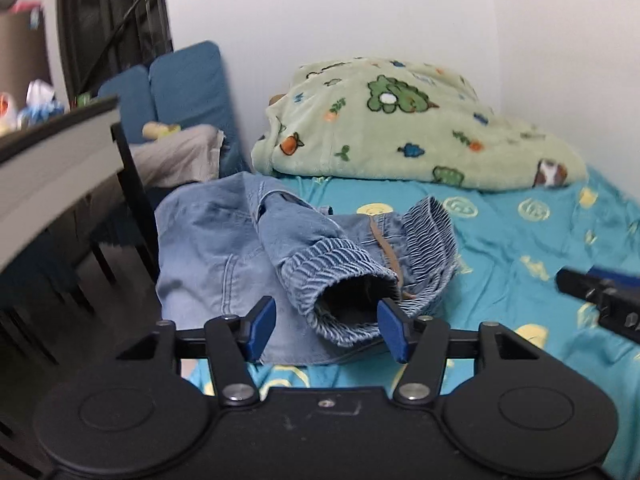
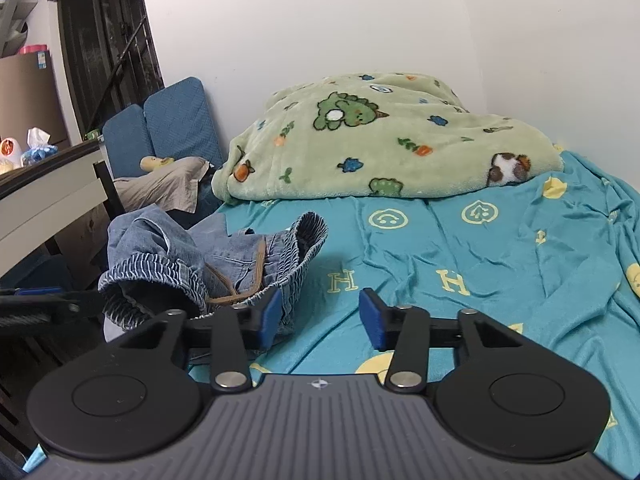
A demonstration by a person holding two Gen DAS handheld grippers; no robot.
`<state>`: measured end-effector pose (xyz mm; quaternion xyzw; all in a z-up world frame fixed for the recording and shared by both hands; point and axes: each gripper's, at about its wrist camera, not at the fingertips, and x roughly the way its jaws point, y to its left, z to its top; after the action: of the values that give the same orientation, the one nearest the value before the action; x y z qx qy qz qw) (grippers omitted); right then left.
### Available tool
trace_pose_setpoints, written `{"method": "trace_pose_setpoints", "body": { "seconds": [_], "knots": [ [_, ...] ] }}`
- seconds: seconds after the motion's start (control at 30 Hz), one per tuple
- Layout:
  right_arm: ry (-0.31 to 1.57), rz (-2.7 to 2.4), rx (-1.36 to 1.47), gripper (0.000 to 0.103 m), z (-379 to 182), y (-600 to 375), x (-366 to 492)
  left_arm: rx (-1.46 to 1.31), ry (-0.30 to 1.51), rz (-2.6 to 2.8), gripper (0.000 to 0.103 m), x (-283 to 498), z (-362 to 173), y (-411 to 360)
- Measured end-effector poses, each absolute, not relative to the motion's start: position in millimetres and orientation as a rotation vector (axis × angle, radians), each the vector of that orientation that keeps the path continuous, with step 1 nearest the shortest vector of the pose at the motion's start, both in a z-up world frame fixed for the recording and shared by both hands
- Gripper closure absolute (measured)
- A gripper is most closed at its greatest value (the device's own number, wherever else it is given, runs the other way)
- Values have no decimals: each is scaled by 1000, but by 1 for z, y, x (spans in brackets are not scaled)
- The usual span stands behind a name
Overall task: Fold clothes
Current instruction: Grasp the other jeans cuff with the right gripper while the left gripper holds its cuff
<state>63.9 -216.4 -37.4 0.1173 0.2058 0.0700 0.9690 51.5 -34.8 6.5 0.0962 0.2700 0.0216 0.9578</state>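
Jeans [image 1: 248,256] lie crumpled between left gripper's [image 1: 326,330] parted pads — seemingly untouched — right gripper [image 2: 318,320] gaping beside.

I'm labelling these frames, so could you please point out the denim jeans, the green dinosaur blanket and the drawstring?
denim jeans [image 1: 208,248]: left wrist view, flat seat panel.
green dinosaur blanket [image 2: 384,152]: right wrist view, middle of the heap.
drawstring [image 2: 261,260]: right wrist view, brown cord at the waistband.
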Motion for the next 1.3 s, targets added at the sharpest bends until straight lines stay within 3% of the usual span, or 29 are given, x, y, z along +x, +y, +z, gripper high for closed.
{"method": "trace_pose_setpoints", "body": {
  "seconds": [0.13, 0.2, 0.53, 0.8, 1.3],
  "knots": [
    [416, 156, 224, 63, -37, -217, 68, 259, 562, 74, 52, 71, -6, -40],
    [424, 162, 219, 64, -37, -217, 74, 274, 588, 80, 58, 81, -13, -40],
    [436, 192, 153, 64, -41, -217, 129, 195, 594, 114, 63, 105, -30, -25],
    [451, 211, 113, 64, -61, -220, 199, -98, 578, 217, 63, 112, -27, 18],
    [526, 295, 286, 62, -110, -216, 282, -95, 534, 186, 63, 118, -36, 20]
  ]
}}
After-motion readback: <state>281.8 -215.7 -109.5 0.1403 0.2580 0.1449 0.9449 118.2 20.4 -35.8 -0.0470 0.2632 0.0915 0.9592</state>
